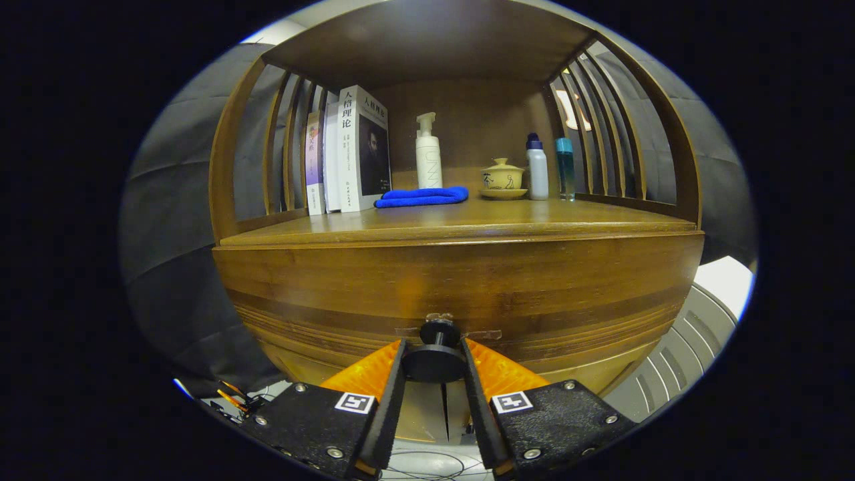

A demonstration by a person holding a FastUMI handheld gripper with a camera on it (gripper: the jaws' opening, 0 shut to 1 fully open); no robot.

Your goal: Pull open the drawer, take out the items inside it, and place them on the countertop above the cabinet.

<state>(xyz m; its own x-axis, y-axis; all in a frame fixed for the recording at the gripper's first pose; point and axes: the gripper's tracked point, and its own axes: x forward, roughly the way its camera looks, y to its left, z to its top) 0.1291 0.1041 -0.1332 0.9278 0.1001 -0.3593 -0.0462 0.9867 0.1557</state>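
Observation:
A wooden cabinet stands right in front of me, its drawer front [454,280] wide and closed-looking, with a round black knob [434,361] low at its middle. My gripper [433,351] has the knob between its two fingers, and both fingers [394,374] press on the knob's sides. Above the drawer runs the countertop [467,224], a wooden shelf under a slatted frame. The drawer's inside is hidden.
On the countertop stand upright books [347,153] at the left, a folded blue cloth [422,196], a white pump bottle [428,153], a small lidded tea bowl [502,179], a white bottle [537,168] and a teal bottle [566,167]. Cables lie on the floor below.

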